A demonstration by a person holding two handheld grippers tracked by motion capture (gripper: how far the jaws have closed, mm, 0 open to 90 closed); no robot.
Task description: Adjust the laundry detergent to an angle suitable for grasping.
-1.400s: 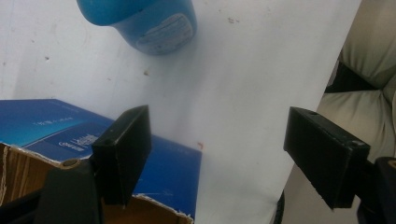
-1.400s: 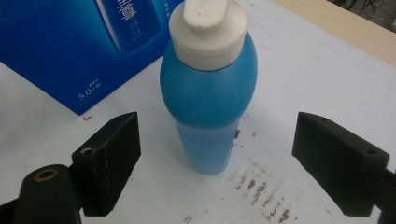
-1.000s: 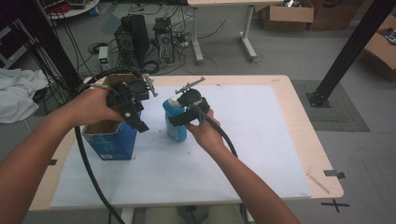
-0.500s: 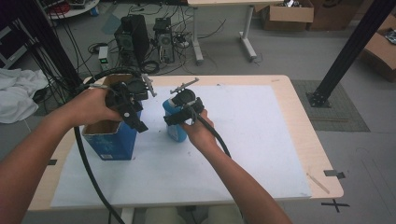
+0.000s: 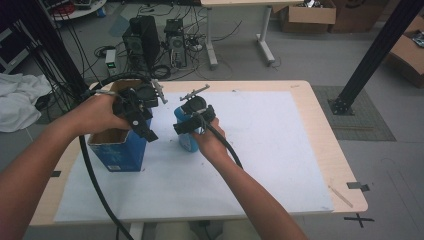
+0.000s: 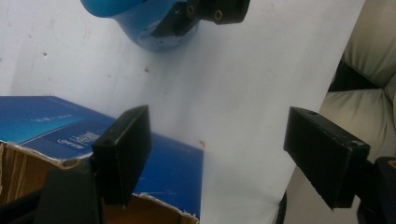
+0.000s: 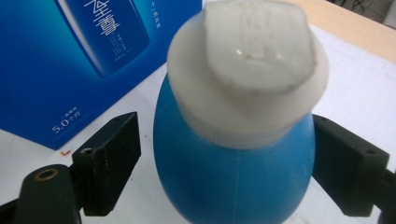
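Two forearms come in from the bottom of the high view, each hand carrying one gripper. The right gripper (image 5: 187,126) sits at the one blue bottle (image 5: 186,142), which stands upright on the white sheet (image 5: 280,150) covering the tabletop (image 5: 320,125). The right gripper view looks down on the bottle's white cap (image 7: 247,70) and shows the blue body between the two black jaws, with a sliver of gap on the left side; whether the right pad touches I cannot tell. The left gripper (image 5: 142,122) hangs over the rim of the one open blue box (image 5: 117,150), just left of the bottle. In the left gripper view its jaws stand wide apart with nothing between them, above the box's torn cardboard edge (image 6: 159,205), the bottle's base farther off. Beyond the tabletop, the high view adds two computer towers (image 5: 142,40) on the floor and cardboard boxes (image 5: 307,15).
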